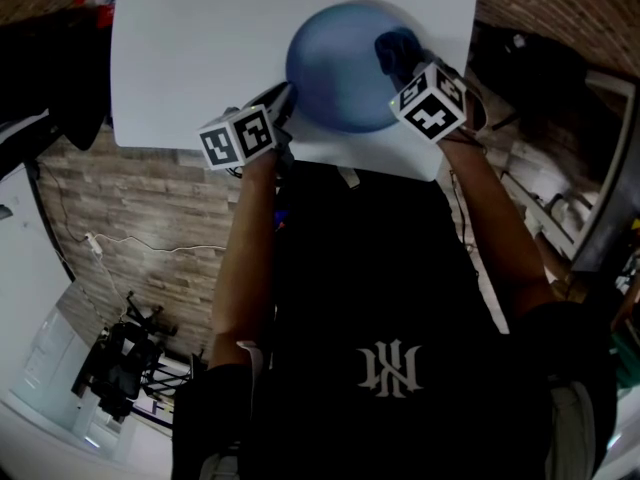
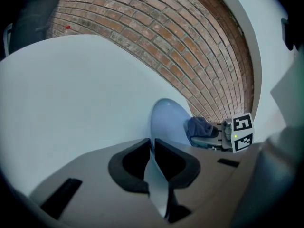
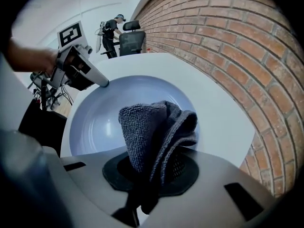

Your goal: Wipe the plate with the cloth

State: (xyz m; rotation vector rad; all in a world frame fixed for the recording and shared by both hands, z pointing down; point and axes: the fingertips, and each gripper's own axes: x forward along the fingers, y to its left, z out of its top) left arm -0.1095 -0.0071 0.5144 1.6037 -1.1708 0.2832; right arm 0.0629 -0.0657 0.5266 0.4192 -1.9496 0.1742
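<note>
White table (image 1: 180, 58) against a red brick wall (image 3: 228, 42), above a wood-plank floor (image 1: 150, 218). Black-and-white square codes on the marker cubes (image 1: 240, 136); pale monogram (image 1: 390, 368) on a black shirt, not legible. Glossy pale-blue plate (image 1: 335, 68) near the table's front edge, rim clamped by the left gripper (image 2: 153, 148). Folded dark-grey terry cloth (image 3: 152, 127), pinched in the right gripper (image 3: 152, 167), over the plate's right side.

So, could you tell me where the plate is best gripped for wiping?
Probably take the plate by its thin rim at the near-left edge, coming in from the person's side, jaws above and below, as the left gripper does; the cloth sits opposite.
</note>
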